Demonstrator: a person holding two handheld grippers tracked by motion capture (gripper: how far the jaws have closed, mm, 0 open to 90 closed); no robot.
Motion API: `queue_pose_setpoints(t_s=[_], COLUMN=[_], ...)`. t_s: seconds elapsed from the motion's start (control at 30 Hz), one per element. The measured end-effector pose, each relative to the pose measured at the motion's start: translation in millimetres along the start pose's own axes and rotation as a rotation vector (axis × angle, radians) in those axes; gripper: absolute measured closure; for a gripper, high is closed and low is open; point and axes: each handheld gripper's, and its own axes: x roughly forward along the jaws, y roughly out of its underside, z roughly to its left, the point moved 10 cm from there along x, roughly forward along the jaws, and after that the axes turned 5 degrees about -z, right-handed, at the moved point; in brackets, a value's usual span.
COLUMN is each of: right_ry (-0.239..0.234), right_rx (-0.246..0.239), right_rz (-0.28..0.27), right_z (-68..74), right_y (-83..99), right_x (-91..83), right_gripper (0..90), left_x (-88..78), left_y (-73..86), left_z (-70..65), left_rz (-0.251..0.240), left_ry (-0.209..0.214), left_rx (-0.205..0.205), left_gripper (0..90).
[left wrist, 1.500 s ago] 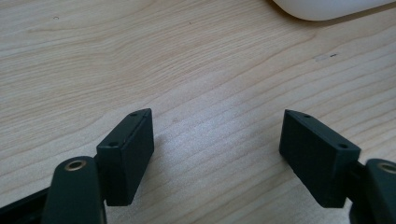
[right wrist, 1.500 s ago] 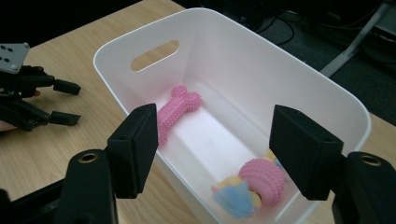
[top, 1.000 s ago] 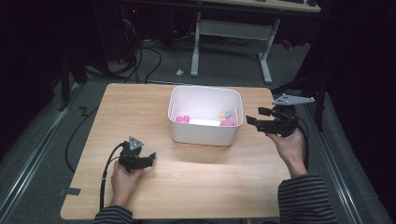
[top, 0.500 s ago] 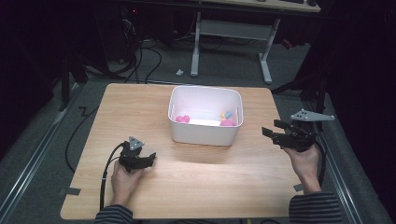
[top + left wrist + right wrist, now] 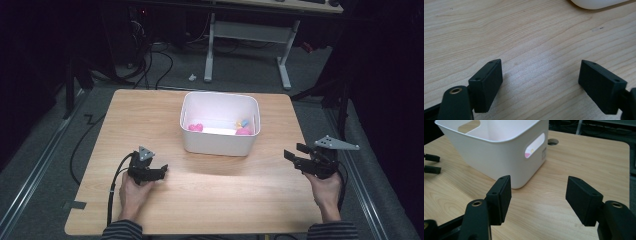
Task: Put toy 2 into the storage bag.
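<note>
At mid-bench sits the white bin (image 5: 216,143), upright and glossy, with slot handles and small pink toys (image 5: 195,127) on its floor beside a blue-and-yellow piece. The right hand-held gripper (image 5: 295,151) hovers off its right side, jaws parted and empty. The left hand-held gripper (image 5: 162,171) lies low on the bench (image 5: 225,195), jaws just opened wider, nothing between them. This looks like a pause between handlings. Any next pick means clearing the rim first.

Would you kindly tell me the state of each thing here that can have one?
White bin: upright, open-topped, small toys inside.
Left gripper: open, empty, jaws have just been opening.
Right gripper: open, empty.
</note>
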Motion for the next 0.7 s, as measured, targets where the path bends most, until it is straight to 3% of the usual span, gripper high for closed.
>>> queue_pose_setpoints(t_s=[0.3,0.63,0.7], right_ry=[0.003,-0.001,-0.007], right_rx=[0.055,0.069,0.093], right_rz=[-0.003,0.024,0.018], right_z=[-0.5,6.0,6.9], right_y=[24.2,43.9,46.5], right_x=[9.2,26.5,31.6], right_gripper=[37.1,36.7,36.6], left_x=[0.8,0.7,0.7], left_y=[0.8,1.1,1.1], left_z=[2.3,2.6,2.8], left_rz=[0.012,0.015,0.015], left_ry=[-0.003,-0.01,-0.011], left_rx=[-0.02,-0.016,-0.018], left_gripper=[12.4,13.3,13.4])
